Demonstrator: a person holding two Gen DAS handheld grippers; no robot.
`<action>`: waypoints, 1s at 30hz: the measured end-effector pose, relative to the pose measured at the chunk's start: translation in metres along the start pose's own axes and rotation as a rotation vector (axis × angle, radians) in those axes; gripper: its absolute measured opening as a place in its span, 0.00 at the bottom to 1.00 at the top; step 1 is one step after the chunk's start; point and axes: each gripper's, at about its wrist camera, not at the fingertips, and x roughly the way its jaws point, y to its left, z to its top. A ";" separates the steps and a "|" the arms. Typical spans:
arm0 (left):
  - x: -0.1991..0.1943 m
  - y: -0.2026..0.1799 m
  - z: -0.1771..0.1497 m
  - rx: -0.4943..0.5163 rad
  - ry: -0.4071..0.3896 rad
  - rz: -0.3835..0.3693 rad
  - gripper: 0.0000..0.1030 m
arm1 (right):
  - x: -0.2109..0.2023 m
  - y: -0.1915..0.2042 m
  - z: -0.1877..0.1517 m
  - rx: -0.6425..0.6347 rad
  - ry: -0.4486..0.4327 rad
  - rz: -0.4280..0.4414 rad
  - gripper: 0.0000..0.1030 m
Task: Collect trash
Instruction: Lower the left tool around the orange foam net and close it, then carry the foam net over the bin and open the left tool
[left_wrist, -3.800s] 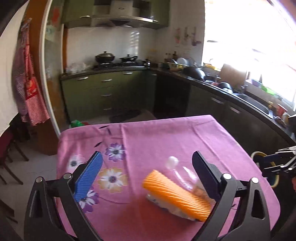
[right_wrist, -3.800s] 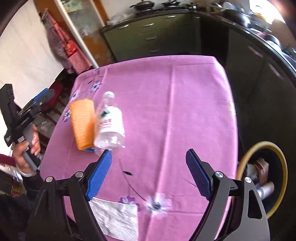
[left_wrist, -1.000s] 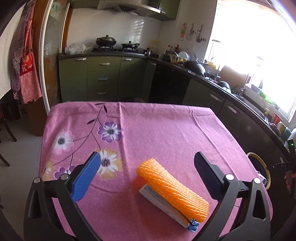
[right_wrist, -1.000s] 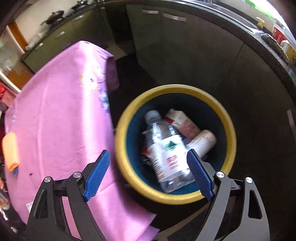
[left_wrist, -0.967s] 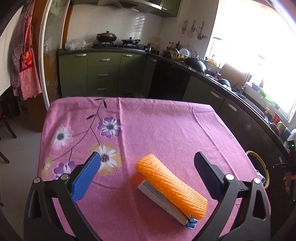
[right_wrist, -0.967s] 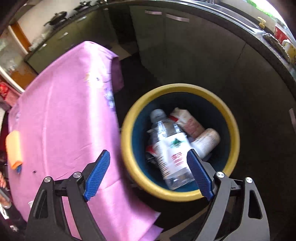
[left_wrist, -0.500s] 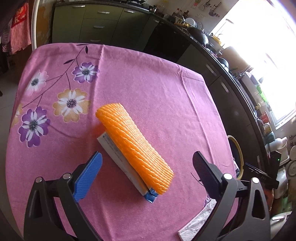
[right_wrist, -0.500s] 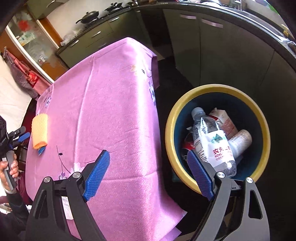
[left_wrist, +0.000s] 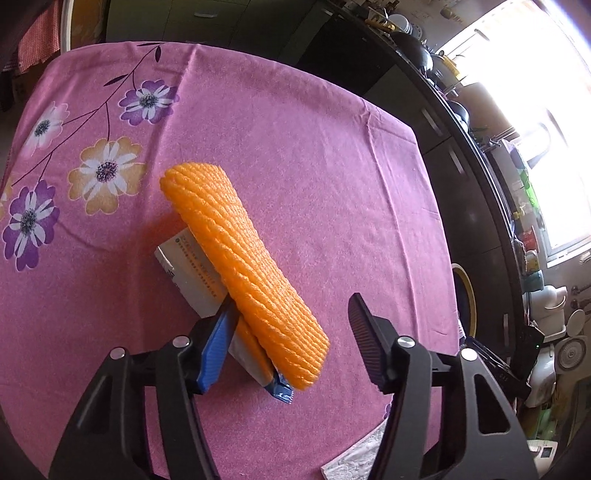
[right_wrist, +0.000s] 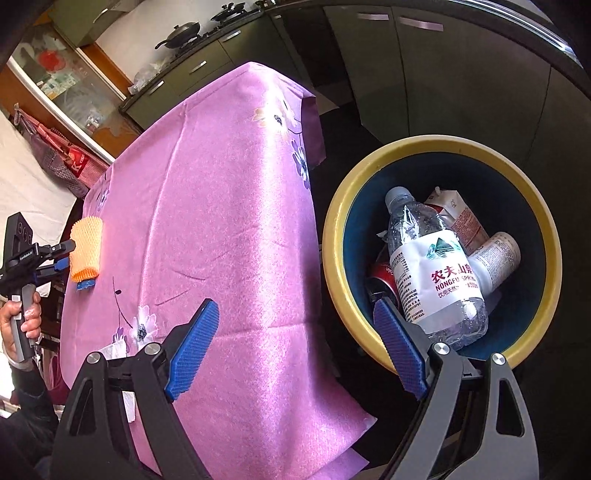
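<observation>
The left hand-held gripper (left_wrist: 291, 325) is closing around the orange foam net (left_wrist: 240, 258) on the tabletop (left_wrist: 332, 166). The right hand-held gripper (right_wrist: 295, 345) hangs wide and empty, the trash bin (right_wrist: 539, 229) just ahead.

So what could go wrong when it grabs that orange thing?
The left gripper is closing around the orange foam net, which lies on a flat packet. It might lift only the net and leave the packet, or the soft net could squash and slip out. The pads might also snag the pink tablecloth.
</observation>
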 end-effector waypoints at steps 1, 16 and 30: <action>0.002 -0.002 0.003 0.006 0.005 0.008 0.53 | 0.001 0.000 -0.001 0.000 0.002 0.002 0.83; 0.008 -0.041 0.016 0.207 0.033 0.101 0.11 | 0.005 0.003 -0.002 -0.004 0.008 0.014 0.83; -0.048 -0.130 -0.027 0.496 -0.032 0.001 0.11 | -0.014 -0.004 -0.009 0.012 -0.041 -0.014 0.83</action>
